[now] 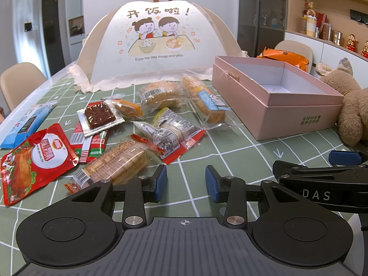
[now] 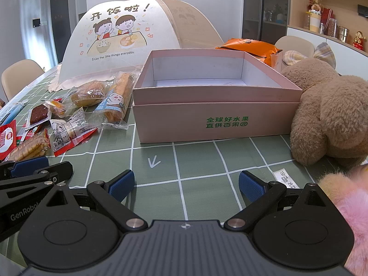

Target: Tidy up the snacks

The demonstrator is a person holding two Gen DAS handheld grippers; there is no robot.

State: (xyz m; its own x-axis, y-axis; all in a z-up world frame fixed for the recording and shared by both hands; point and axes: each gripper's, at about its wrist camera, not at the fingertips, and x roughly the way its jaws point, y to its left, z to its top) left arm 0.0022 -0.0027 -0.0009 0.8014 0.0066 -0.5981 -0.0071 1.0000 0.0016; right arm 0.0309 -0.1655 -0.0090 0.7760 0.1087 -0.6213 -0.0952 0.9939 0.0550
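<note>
Several wrapped snacks lie on the green checked tablecloth: a red chicken pouch (image 1: pixel 36 158), a layered cake bar (image 1: pixel 115 163), a dark jerky square (image 1: pixel 99 114), a long bread stick (image 1: pixel 204 99) and a bun (image 1: pixel 158 94). An open, empty pink box (image 1: pixel 296 108) stands to their right; it fills the middle of the right wrist view (image 2: pixel 216 119). My left gripper (image 1: pixel 185 182) is open and empty, low over the cloth, just in front of the cake bar. My right gripper (image 2: pixel 186 185) is open wide and empty, in front of the box.
A white mesh food cover (image 1: pixel 158 41) stands behind the snacks. A brown plush toy (image 2: pixel 331 112) leans against the box's right side, a pink fluffy thing (image 2: pixel 352 207) lies at the near right. An orange bag (image 2: pixel 250 46) sits behind the box. Chairs ring the table.
</note>
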